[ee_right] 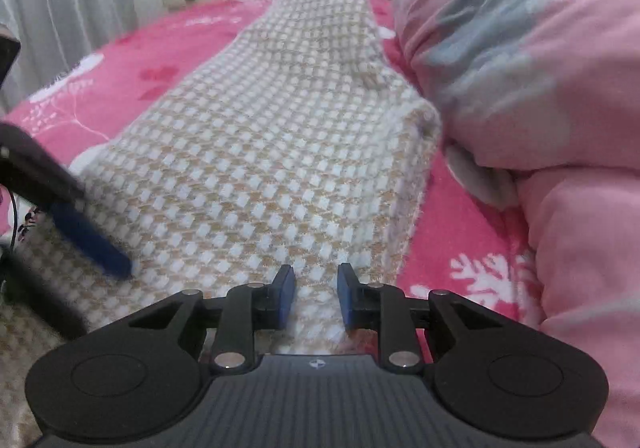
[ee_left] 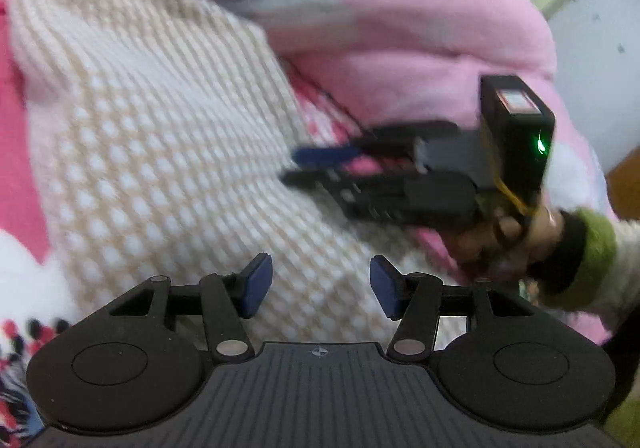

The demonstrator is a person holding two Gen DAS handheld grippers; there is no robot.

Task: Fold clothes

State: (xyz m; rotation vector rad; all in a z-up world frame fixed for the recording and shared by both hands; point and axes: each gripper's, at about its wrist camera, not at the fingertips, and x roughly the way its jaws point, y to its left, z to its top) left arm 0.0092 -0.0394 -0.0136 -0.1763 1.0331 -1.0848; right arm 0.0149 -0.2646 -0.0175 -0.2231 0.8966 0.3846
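Knit [ee_right: 256, 151] lay as a long narrow strip on the bedspread [ee_right: 132, 75], sides seemingly turned in already; whether a crosswise fold was still due, or it was being opened out, couldn't be told. Thick waffle weave, cream and beige checks, soft rolled edges. Fleecy pink duvet [ee_right: 540, 59] bunched just right of the strip. Left gripper [ee_left: 321, 286] gaped wide over the knit, holding nothing. Right gripper [ee_right: 316, 294] stood narrower, knit between the fingers, not clamped.

My left wrist view looks close down over the checked knit garment [ee_left: 168, 151] toward the right gripper [ee_left: 296, 167]. My right wrist view faces low along it; both share the pink quilt [ee_right: 540, 59].
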